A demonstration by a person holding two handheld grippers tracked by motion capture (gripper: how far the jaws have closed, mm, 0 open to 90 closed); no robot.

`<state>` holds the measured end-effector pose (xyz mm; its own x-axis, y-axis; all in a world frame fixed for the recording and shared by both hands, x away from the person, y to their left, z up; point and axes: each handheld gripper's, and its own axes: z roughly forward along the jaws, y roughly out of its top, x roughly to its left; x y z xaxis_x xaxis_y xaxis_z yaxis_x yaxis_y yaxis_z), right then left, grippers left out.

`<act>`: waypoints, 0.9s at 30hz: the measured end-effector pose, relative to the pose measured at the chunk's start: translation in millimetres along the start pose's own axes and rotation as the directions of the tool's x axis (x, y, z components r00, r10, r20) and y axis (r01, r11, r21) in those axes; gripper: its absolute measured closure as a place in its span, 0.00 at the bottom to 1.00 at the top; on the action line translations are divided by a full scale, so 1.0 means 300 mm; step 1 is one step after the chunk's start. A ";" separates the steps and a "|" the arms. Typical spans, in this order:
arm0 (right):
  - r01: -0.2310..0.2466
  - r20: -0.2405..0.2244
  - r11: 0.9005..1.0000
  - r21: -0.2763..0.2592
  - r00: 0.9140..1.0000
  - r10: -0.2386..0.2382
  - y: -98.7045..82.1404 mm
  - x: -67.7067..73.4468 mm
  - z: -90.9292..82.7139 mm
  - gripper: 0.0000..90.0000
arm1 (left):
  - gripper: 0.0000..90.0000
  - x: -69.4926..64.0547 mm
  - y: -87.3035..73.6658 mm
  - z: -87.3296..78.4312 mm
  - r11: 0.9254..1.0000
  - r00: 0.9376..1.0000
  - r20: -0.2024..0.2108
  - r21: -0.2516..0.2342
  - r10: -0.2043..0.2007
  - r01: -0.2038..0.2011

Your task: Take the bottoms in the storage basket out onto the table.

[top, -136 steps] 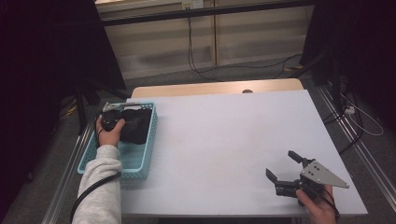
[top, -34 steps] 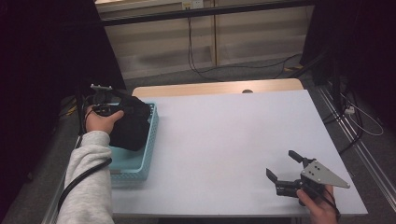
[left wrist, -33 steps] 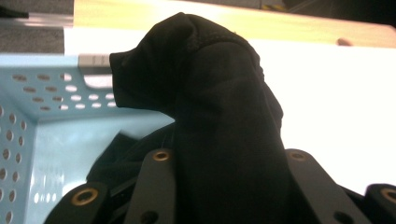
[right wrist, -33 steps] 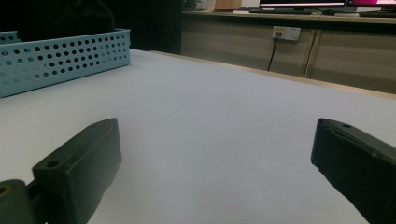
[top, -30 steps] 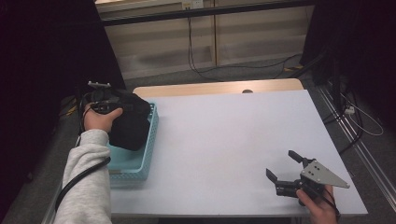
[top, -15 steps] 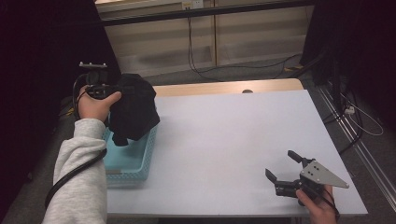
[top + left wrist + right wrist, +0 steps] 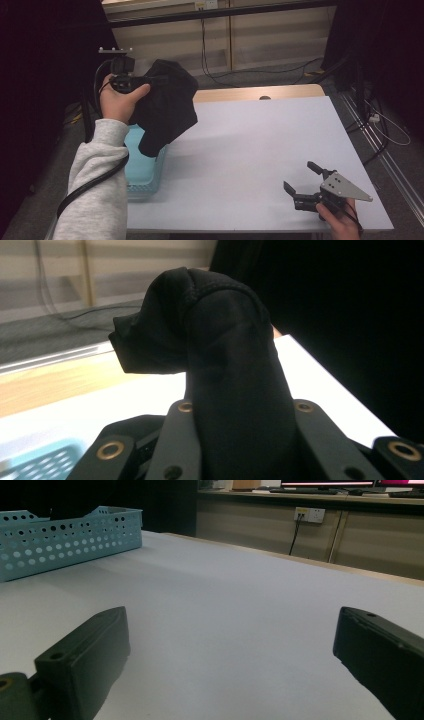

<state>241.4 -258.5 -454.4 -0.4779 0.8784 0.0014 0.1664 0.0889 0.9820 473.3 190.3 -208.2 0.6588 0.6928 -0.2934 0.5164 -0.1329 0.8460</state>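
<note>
A black cloth (image 7: pixel 167 107) hangs bunched from my left gripper (image 7: pixel 142 89), held high above the left edge of the white table (image 7: pixel 250 140). In the left gripper view the cloth (image 7: pixel 230 365) fills the gap of my left gripper (image 7: pixel 240 440), whose jaws have just been closing tighter on it. Its lower end dangles over the light blue basket (image 7: pixel 145 175). My right gripper (image 7: pixel 298 176) rests low at the table's near right corner. It stands open, and the right gripper view shows bare table inside my right gripper (image 7: pixel 230 655).
The perforated blue basket (image 7: pixel 65 535) sits at the table's left edge. A wooden strip (image 7: pixel 250 93) borders the far edge, with a wall and cables beyond. A black cable (image 7: pixel 90 185) trails under the left sleeve.
My left hand has lifted the black cloth up out of the basket, until it hangs well above it. The right gripper has stayed put.
</note>
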 end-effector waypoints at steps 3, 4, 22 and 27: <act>0.002 0.000 1.000 -0.001 1.000 -0.002 0.000 0.000 -0.001 0.01 | 0.86 -0.028 -0.002 0.015 1.000 1.000 0.023 -0.002 0.017 -0.017; 0.003 0.000 1.000 -0.003 1.000 -0.003 0.000 0.000 -0.001 0.01 | 0.86 -0.042 -0.006 0.025 0.999 0.999 0.035 -0.002 0.034 -0.034; 0.011 -0.002 1.000 0.007 1.000 -0.011 -0.001 0.003 0.003 0.01 | 0.86 -0.172 -0.228 0.231 0.991 0.981 0.167 0.074 0.098 -0.112; 0.019 -0.003 1.000 0.014 1.000 -0.019 -0.001 0.006 0.002 0.01 | 0.85 -0.189 -0.302 0.289 0.988 0.975 0.196 0.093 0.104 -0.124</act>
<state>241.1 -256.7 -454.8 -0.4831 0.8754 -0.0165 0.1698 0.1122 0.9791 436.6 101.7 -306.7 0.8034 0.5228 -0.2850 0.4793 -0.2837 0.8305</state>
